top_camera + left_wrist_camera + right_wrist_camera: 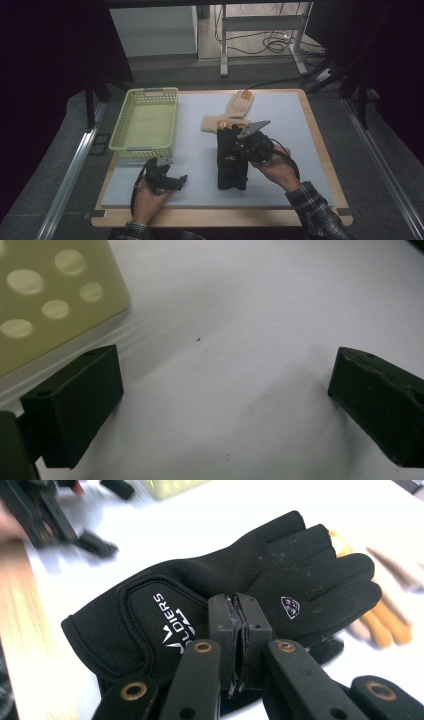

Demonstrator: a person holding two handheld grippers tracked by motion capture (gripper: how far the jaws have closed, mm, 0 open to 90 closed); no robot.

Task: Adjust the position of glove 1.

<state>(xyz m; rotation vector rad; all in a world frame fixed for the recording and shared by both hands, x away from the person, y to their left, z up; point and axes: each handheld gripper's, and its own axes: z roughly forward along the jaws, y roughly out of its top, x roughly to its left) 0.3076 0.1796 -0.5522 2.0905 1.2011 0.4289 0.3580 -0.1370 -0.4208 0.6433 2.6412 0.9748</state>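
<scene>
Plainly, yellow basket (pixel 146 122) (nothing inside), black glove (pixel 231 160) beside it

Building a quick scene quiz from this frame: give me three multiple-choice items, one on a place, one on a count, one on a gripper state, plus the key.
1. Where does the basket stand on the mat?
A. far left
B. far right
C. near right

2. How many gloves are on the mat?
A. one
B. two
C. four

3. How do the jaws of the left gripper stand?
A. shut empty
B. clamped on a glove
C. wide apart, nothing between

Key:
1 A, the high view shows it at the mat's far left corner.
2 B, a black glove and a tan glove past its fingertips.
3 C, the left gripper view shows bare mat between them.
</scene>
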